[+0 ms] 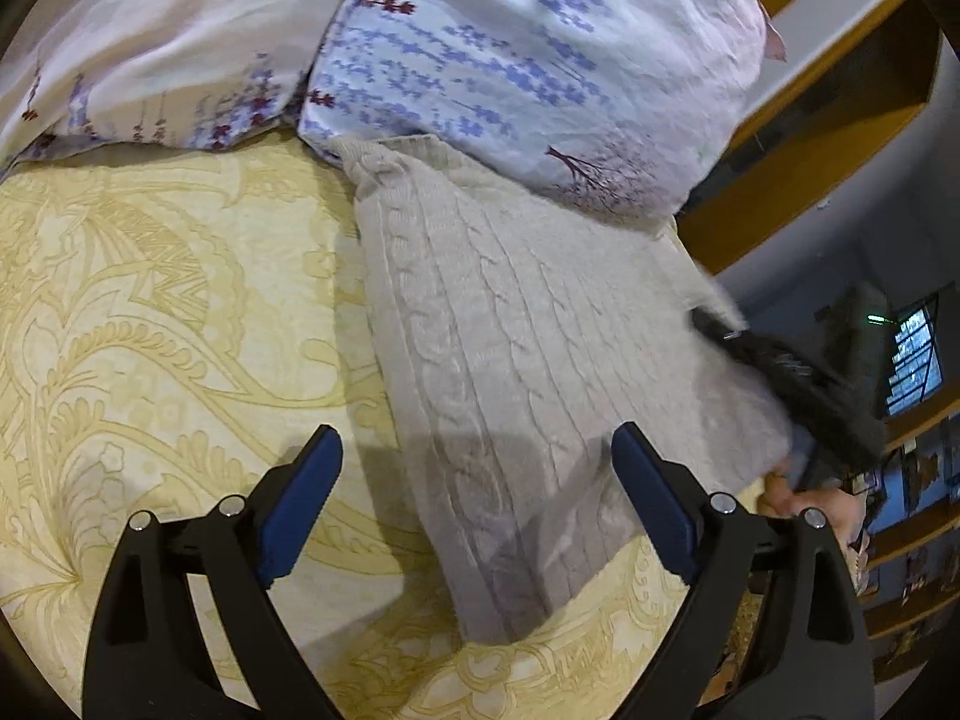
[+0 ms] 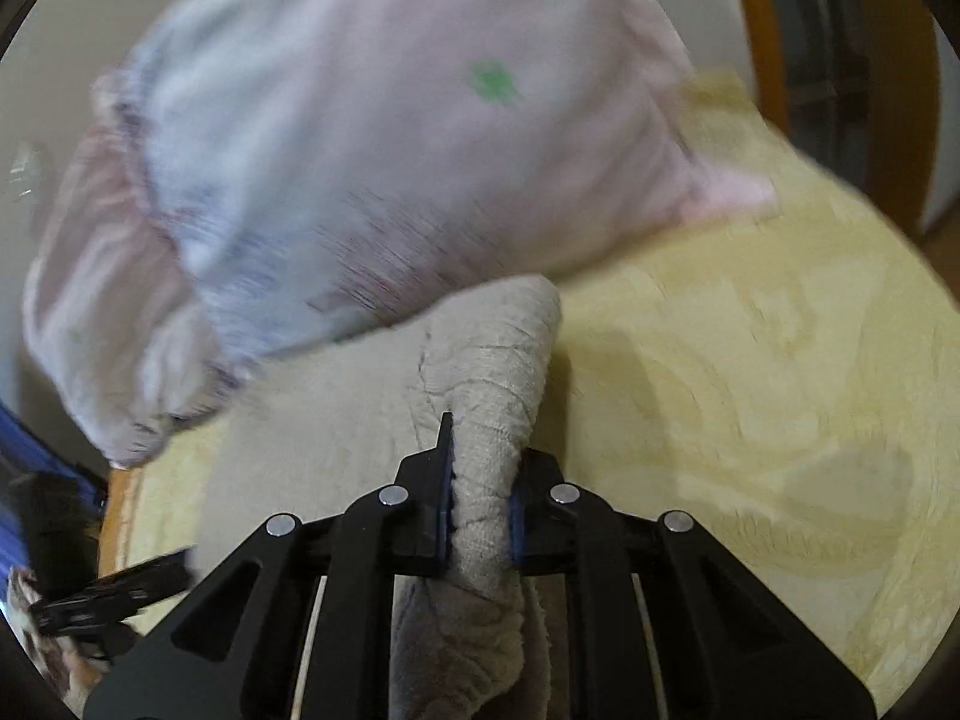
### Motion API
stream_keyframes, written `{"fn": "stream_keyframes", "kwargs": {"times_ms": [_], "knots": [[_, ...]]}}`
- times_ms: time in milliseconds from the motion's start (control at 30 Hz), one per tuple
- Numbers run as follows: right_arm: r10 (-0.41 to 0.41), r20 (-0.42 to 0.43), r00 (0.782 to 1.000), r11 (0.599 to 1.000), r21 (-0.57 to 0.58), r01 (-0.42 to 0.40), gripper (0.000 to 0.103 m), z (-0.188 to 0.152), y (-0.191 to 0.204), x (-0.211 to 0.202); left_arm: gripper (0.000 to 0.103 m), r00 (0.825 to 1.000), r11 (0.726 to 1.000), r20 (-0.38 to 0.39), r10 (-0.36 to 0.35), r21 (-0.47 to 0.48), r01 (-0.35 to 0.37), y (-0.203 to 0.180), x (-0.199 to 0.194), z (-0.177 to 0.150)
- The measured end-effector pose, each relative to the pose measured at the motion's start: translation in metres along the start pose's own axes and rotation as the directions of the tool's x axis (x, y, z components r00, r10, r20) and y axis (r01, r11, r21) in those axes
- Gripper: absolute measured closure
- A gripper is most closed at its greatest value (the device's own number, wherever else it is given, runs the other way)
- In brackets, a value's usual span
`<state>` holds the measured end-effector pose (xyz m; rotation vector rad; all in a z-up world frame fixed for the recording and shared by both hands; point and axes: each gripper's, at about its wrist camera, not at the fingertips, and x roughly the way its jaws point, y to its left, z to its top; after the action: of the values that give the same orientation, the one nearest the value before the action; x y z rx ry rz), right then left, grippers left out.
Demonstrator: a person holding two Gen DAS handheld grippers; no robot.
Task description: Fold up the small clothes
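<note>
sweater (image 2: 480,480) pinched in right tongs (image 2: 480,480).

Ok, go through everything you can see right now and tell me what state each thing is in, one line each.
Left tongs: open, nothing between the jaws, hovering over the sweater's near end.
Right tongs: shut on a bunched fold of the sweater.
Beige cable-knit sweater: lying on the bedspread, one edge pinched up, far end tucked under the pillow.
Floral pillow: resting on the sweater's far end.
Yellow patterned bedspread: spread flat.
</note>
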<state>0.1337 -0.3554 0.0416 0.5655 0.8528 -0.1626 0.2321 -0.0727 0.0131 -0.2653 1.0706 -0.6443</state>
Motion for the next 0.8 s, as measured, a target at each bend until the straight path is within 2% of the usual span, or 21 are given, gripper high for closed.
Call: {"fn": "stream_keyframes", "kwargs": {"times_ms": [67,133,233,467,567,600,633,667,733,800], "knots": [[0.037,-0.033,0.999,0.998,0.057,-0.035,0.083,-0.003,-0.012,0.007,0.012,1.0,1.0,-0.005,0.001,0.004,-0.001,0.0,-0.001,-0.003],[0.068,-0.027,0.997,0.992,0.113,-0.064,0.066,-0.005,-0.023,-0.002,0.012,1.0,1.0,-0.008,-0.003,-0.007,0.003,0.001,-0.002,-0.006],[0.128,-0.011,0.992,0.983,0.136,-0.125,0.049,-0.012,-0.032,-0.024,0.013,1.0,0.999,-0.008,-0.023,-0.03,0.023,0.004,-0.005,-0.01],[0.23,-0.025,0.973,0.964,0.143,-0.224,0.049,-0.043,-0.04,-0.057,0.013,1.0,1.0,0.003,-0.004,-0.012,0.004,-0.002,-0.006,-0.019],[0.244,-0.039,0.969,0.963,0.132,-0.237,0.051,-0.054,-0.035,-0.058,0.014,1.0,1.0,-0.006,0.019,0.001,-0.019,-0.007,-0.002,-0.022],[0.239,-0.043,0.97,0.965,0.118,-0.232,0.059,-0.057,-0.033,-0.058,0.015,1.0,1.0,-0.011,0.024,0.002,-0.024,-0.008,-0.001,-0.024],[0.232,-0.049,0.972,0.968,0.105,-0.226,0.078,-0.06,-0.031,-0.057,0.018,0.999,1.0,-0.017,0.028,0.001,-0.028,-0.009,0.001,-0.025],[0.236,-0.053,0.97,0.969,0.09,-0.231,0.088,-0.062,-0.029,-0.054,0.021,0.999,1.0,-0.024,0.028,-0.003,-0.028,-0.009,0.003,-0.026],[0.225,-0.045,0.973,0.973,0.069,-0.222,0.09,-0.063,-0.025,-0.056,0.04,0.999,1.0,-0.048,0.01,-0.021,-0.011,-0.008,0.008,-0.028],[0.238,-0.023,0.971,0.97,0.051,-0.237,0.092,-0.063,-0.021,-0.063,0.048,0.997,0.999,-0.071,-0.02,-0.049,0.016,-0.004,0.012,-0.031]]}}
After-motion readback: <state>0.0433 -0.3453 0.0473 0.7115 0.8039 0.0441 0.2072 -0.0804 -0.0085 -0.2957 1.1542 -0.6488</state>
